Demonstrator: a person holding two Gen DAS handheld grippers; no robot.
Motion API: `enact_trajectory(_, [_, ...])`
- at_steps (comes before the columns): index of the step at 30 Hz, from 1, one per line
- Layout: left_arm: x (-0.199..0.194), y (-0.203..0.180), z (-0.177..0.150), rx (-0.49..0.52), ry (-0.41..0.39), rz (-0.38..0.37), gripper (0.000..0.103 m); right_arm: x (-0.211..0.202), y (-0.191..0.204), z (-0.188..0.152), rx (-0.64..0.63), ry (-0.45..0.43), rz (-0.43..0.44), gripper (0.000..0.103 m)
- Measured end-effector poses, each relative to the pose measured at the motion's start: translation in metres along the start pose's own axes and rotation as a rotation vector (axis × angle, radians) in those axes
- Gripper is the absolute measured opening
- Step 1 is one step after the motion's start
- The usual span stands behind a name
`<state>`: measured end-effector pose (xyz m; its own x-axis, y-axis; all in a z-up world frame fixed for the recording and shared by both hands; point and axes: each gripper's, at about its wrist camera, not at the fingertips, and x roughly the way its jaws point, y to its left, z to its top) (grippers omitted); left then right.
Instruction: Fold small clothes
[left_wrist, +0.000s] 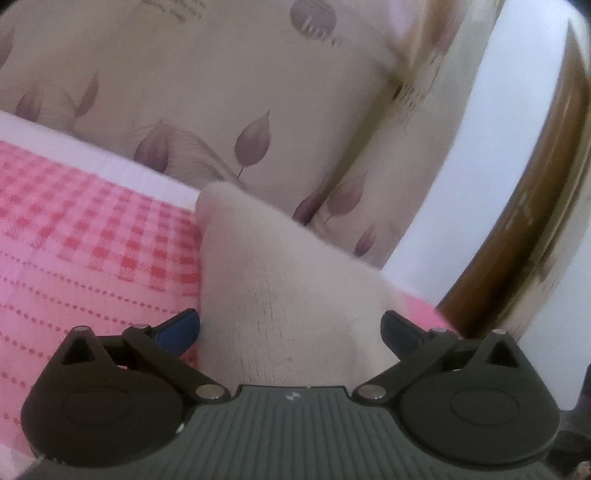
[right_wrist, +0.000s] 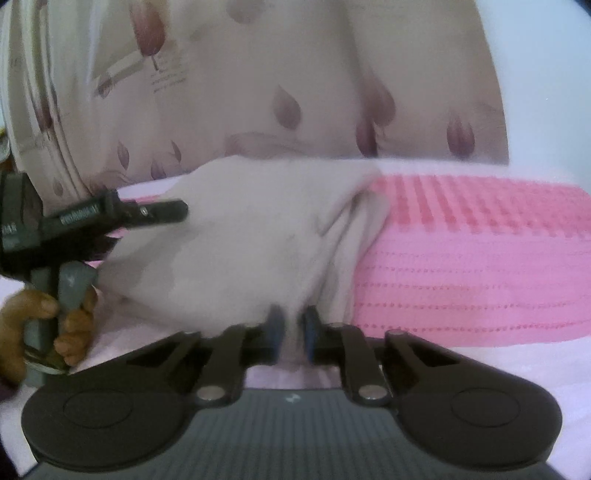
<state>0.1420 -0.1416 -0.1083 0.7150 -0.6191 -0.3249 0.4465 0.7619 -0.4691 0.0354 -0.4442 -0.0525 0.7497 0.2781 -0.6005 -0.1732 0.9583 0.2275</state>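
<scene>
The right gripper (right_wrist: 293, 334) had its two blue-padded fingers (right_wrist: 275, 328) drawn close together, pinching a gathered edge of the small cream-white knit garment (right_wrist: 236, 240) between them. From that pinch the garment rose and spread to the left as a draped, wrinkled sheet above the pink checked blanket (right_wrist: 461, 236), with a folded portion hanging down along its right side. In the right wrist view the left gripper (right_wrist: 162, 211) reached in from the left, its dark fingers (right_wrist: 162, 211) lying against the upper left part of the cloth, while the person's left hand (right_wrist: 55, 317) grasped the grey handle (right_wrist: 40, 295) below. In the left wrist view the left gripper (left_wrist: 290, 328) showed its blue pads (left_wrist: 181, 328) spread wide apart, one on each side of the garment (left_wrist: 280, 288), which passed between them and tapered to a rounded tip pointing away from the camera. Whether the pads touched the cloth could not be determined. The blanket (left_wrist: 81, 229) lay to the left of and below the garment, bordered by a white sheet (left_wrist: 110, 166). Behind it hung a beige curtain with purple leaf prints (left_wrist: 229, 110), and a white wall (left_wrist: 491, 155) and a curved wooden frame (left_wrist: 532, 229) stood at the right.
</scene>
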Motion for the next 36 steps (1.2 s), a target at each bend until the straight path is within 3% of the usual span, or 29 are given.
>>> enact_trajectory(3, [-0.007,-0.008,-0.001,0.034,-0.040,-0.009,0.103,-0.008,0.008,0.003,-0.113,-0.008,-0.077,0.007])
enact_trajectory(8, [-0.008,-0.022,-0.007,0.083,-0.051,-0.018,0.103,-0.028,-0.009,0.010,-0.141,0.010,-0.167,0.001])
enact_trajectory(10, [-0.006,-0.021,-0.007,0.069,-0.044,-0.016,0.103,-0.032,-0.023,0.005,-0.056,0.010,-0.092,0.001])
enact_trajectory(13, [-0.009,-0.015,-0.007,0.044,-0.048,-0.034,0.103,-0.039,-0.029,0.004,0.040,-0.033,-0.088,0.002])
enact_trajectory(15, [-0.008,-0.015,-0.007,0.045,-0.044,-0.036,0.103,-0.042,-0.038,0.009,0.148,-0.082,0.008,0.002])
enact_trajectory(18, [-0.009,-0.014,-0.007,0.040,-0.045,-0.040,0.103,-0.028,-0.032,0.020,0.182,-0.080,0.078,0.005])
enact_trajectory(24, [-0.009,-0.009,-0.007,-0.002,-0.050,-0.039,0.103,0.019,-0.011,0.031,0.113,0.003,0.029,0.007])
enact_trajectory(27, [-0.009,-0.004,-0.007,-0.034,-0.046,-0.035,0.103,0.030,-0.008,0.029,0.106,0.005,0.049,0.005])
enact_trajectory(31, [-0.012,-0.010,-0.008,-0.013,-0.053,-0.042,0.103,0.015,0.003,0.030,-0.063,-0.032,-0.100,0.001])
enact_trajectory(33, [-0.010,-0.011,-0.008,-0.005,-0.045,-0.031,0.103,0.009,-0.019,0.035,-0.032,-0.022,-0.158,0.001])
enact_trajectory(34, [-0.010,-0.011,-0.008,-0.007,-0.045,-0.038,0.103,0.006,-0.033,0.036,0.015,-0.032,-0.146,0.002])
enact_trajectory(36, [-0.010,-0.009,-0.007,-0.011,-0.046,-0.053,0.103,-0.009,-0.047,0.039,0.100,-0.101,-0.040,0.002])
